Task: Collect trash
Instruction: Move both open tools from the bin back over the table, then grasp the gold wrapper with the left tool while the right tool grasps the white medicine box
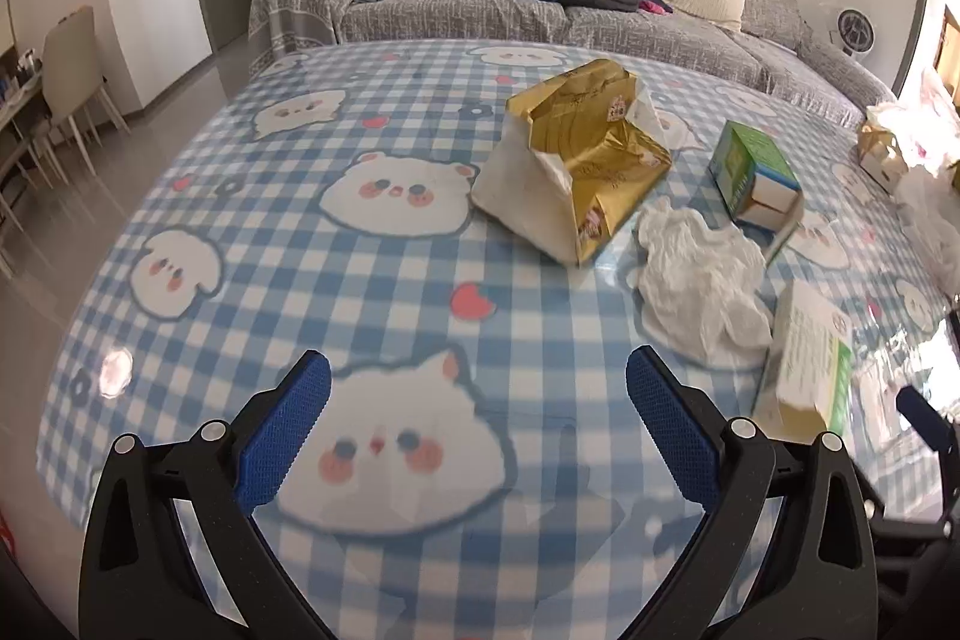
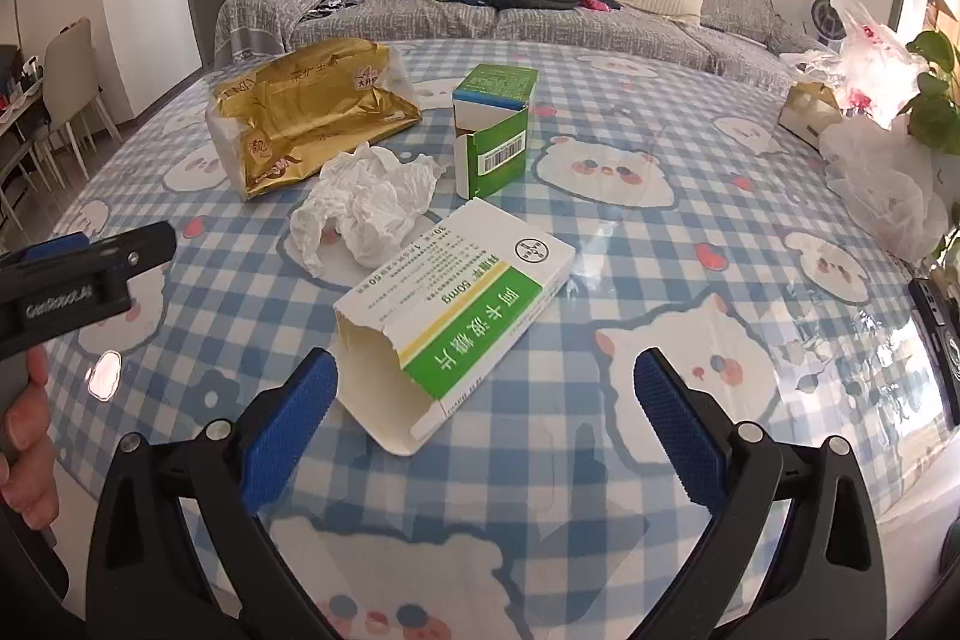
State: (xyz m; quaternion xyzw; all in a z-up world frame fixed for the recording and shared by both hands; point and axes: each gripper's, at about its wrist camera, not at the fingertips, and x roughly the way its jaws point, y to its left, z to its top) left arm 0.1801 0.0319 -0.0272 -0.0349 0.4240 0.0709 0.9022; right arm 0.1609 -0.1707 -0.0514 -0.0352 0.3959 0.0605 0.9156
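Observation:
On the checked tablecloth lie a gold tissue wrapper, a crumpled white tissue, an upright green-and-white carton with its flap open, and a flat white-and-green medicine box, torn open at its near end. My right gripper is open, the medicine box's near end lying between its fingers. My left gripper is open over bare cloth, left of the trash.
White plastic bags and a small gold box sit at the table's right edge beside a green plant. A grey sofa with clothes stands behind the table. A chair stands at far left. A hand holds the left gripper.

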